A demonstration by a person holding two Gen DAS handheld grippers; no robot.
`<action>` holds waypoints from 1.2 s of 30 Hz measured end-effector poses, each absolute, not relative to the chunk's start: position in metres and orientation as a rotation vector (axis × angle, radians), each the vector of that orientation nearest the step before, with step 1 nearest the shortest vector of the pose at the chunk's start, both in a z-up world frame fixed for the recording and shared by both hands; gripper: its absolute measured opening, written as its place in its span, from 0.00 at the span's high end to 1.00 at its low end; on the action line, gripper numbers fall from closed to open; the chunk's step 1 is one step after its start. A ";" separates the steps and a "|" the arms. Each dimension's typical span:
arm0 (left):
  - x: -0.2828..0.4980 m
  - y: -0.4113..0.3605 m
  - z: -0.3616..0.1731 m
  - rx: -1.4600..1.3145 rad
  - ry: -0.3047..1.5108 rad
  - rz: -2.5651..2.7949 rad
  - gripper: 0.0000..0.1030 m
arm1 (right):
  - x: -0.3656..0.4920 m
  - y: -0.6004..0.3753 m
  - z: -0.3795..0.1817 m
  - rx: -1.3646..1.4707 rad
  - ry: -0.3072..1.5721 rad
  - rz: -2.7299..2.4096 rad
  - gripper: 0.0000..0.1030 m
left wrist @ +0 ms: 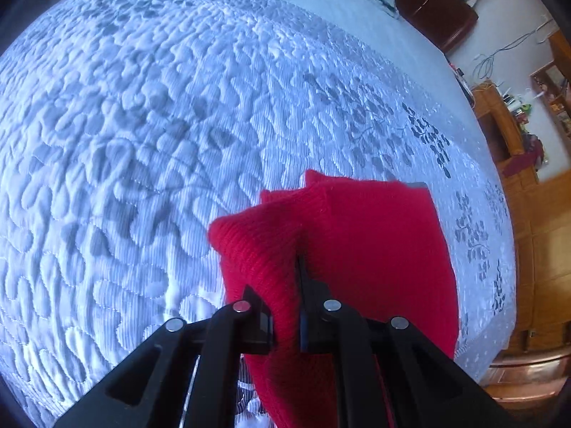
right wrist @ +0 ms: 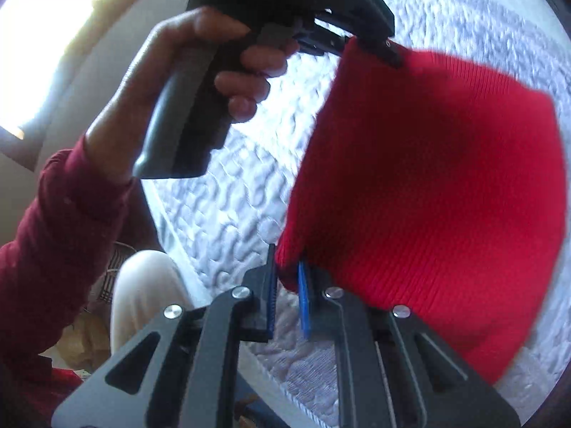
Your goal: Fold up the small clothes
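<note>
A red knitted garment (left wrist: 360, 249) hangs above the bed, folded over on itself. My left gripper (left wrist: 285, 296) is shut on one top corner of it, with cloth bunched between the black fingers. My right gripper (right wrist: 287, 281) has blue pads and is shut on the other corner of the red garment (right wrist: 428, 192). In the right wrist view the left gripper (right wrist: 371, 46) shows at the top, held by a hand, pinching the far corner. The cloth is stretched between the two grippers.
A white quilted bedspread (left wrist: 142, 142) with a grey leaf pattern covers the bed below. A dark wooden headboard (left wrist: 439, 10) and wooden furniture (left wrist: 535, 214) stand beyond the bed. The person's red sleeve (right wrist: 53, 232) and pale trouser leg (right wrist: 142, 292) are at the left.
</note>
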State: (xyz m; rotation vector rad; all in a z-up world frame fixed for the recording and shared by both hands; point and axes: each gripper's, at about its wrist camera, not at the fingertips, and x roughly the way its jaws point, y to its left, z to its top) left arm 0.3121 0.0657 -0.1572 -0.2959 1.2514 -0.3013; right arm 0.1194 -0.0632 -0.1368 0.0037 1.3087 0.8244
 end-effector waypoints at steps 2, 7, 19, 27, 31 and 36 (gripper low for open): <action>0.310 0.066 -0.160 -0.288 1.236 -0.305 0.90 | 0.121 -0.063 -0.144 -0.006 1.322 0.808 0.87; 0.301 0.058 -0.154 -0.234 1.223 -0.283 0.83 | 0.109 -0.077 -0.134 0.007 1.321 0.827 0.66; 0.184 0.042 -0.136 -0.161 1.250 -0.234 0.56 | 0.117 -0.254 -0.110 0.346 1.339 0.486 0.45; 0.148 0.032 -0.152 -0.154 1.304 -0.191 0.53 | 0.140 -0.255 -0.169 0.644 1.465 0.518 0.48; 0.148 0.019 -0.153 -0.107 1.327 -0.211 0.80 | 0.146 -0.242 -0.175 0.628 1.497 0.531 0.82; 0.149 0.004 -0.152 0.051 1.333 -0.224 0.85 | 0.136 -0.244 -0.139 0.471 1.448 0.540 0.89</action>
